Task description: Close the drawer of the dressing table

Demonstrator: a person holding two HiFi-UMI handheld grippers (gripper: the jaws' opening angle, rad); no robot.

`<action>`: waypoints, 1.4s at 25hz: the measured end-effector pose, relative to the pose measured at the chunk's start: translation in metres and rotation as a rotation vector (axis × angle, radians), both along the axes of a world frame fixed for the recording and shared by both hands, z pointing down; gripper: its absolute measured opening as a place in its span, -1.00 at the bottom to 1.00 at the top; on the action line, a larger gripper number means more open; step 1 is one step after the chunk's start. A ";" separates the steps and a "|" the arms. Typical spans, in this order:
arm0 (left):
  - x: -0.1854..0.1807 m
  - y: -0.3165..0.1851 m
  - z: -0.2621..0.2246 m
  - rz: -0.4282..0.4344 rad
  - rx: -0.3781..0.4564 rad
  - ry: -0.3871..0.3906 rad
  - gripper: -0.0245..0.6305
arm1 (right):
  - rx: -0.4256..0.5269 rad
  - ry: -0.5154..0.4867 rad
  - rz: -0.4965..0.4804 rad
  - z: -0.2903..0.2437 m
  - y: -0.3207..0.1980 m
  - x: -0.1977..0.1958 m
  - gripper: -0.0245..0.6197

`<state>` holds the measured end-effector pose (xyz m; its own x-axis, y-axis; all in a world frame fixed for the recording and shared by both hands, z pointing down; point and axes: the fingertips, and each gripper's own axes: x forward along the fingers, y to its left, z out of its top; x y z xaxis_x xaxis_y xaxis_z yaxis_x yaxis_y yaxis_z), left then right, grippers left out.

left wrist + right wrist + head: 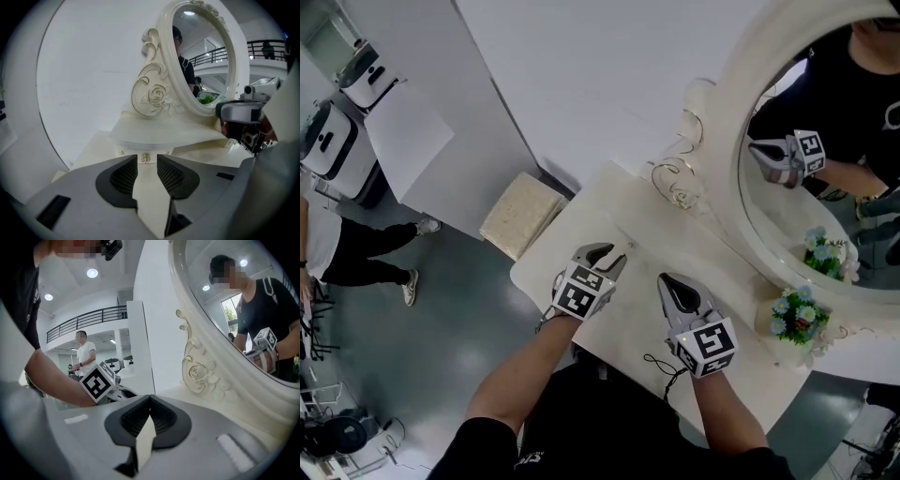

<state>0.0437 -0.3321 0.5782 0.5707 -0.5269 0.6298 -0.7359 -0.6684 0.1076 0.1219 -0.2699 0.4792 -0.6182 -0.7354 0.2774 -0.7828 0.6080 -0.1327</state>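
The cream dressing table (581, 211) carries an oval mirror (825, 169) on a carved frame (152, 93). Under the mirror's shelf is a small drawer front with a metal knob (146, 159); it looks about flush with the shelf edge. My left gripper (614, 254) hovers over the tabletop with its jaws open. In the left gripper view the left gripper (147, 171) points at the knob, which shows beyond the gap, with nothing between the pads. My right gripper (667, 280) is beside it, a little to the right. The right gripper (150, 402) is shut and empty.
A small pot of blue and white flowers (797, 319) stands on the table's right side by the mirror. A wire ornament (680, 183) sits at the mirror's far end. A cream cushioned stool (520, 214) is past the table's far end. A person (356, 253) stands at left.
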 end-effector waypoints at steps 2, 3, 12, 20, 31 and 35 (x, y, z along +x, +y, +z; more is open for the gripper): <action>-0.009 0.006 -0.014 -0.007 0.019 0.022 -0.52 | 0.006 -0.007 0.005 -0.008 0.003 -0.007 -0.89; -0.014 0.009 -0.021 -0.008 0.031 0.034 -0.52 | 0.011 -0.010 0.009 -0.012 0.004 -0.011 -0.89; -0.077 0.037 -0.085 -0.021 0.149 0.120 -0.59 | 0.086 -0.018 0.096 -0.059 0.028 -0.033 -0.89; -0.122 0.059 -0.141 -0.010 0.230 0.221 -0.65 | 0.131 -0.047 0.198 -0.099 0.056 -0.040 -0.89; -0.142 0.075 -0.191 0.018 0.305 0.263 -0.71 | 0.203 -0.066 0.259 -0.138 0.088 -0.034 -0.90; -0.133 0.077 -0.203 0.003 0.336 0.261 -0.75 | 0.230 -0.082 0.261 -0.149 0.091 -0.018 -0.90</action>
<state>-0.0891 -0.2551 0.3749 0.6899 -0.6765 0.2576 -0.7111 -0.7000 0.0660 0.1044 -0.1791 0.3300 -0.4142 -0.9091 0.0435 -0.9082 0.4098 -0.0847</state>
